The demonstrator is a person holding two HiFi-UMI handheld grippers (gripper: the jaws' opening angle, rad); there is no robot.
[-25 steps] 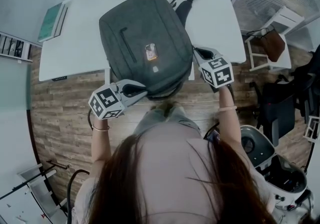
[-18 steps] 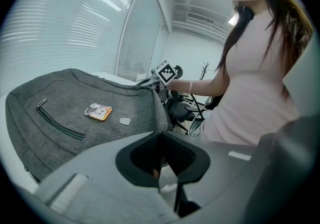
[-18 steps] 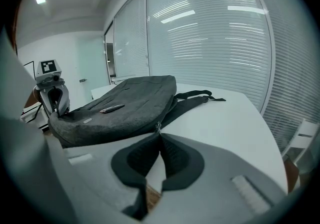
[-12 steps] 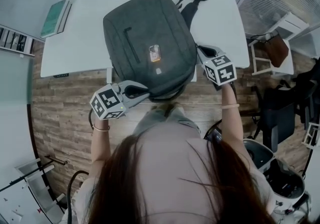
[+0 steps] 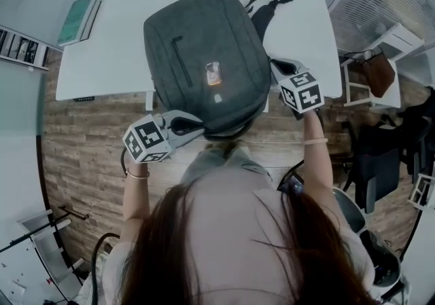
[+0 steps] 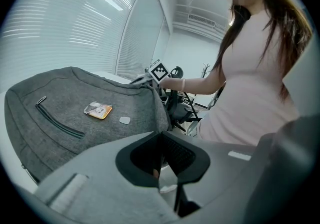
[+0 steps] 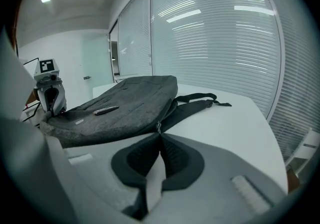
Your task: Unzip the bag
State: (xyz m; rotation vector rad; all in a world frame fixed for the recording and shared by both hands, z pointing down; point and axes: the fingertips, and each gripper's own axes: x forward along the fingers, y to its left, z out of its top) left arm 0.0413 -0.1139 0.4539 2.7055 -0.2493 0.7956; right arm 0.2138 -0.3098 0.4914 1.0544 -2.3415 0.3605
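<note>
The left gripper (image 6: 159, 140) is clenched on the near rim of the bag (image 5: 204, 52); the right gripper (image 7: 160, 138) pinches the small zipper pull (image 7: 159, 127). Beyond both tongs the soft, floppy bag lies flat on the table (image 5: 299, 5), likely bunching unless braced.

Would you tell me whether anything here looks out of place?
The backpack sits askew: its near end hangs off the table's front edge, unsupported, rather than lying fully on the top. Otherwise nothing stands out.

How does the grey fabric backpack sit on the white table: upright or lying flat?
Lying flat: the grey fabric backpack rests front-up on the white table, black straps trailing behind.
</note>
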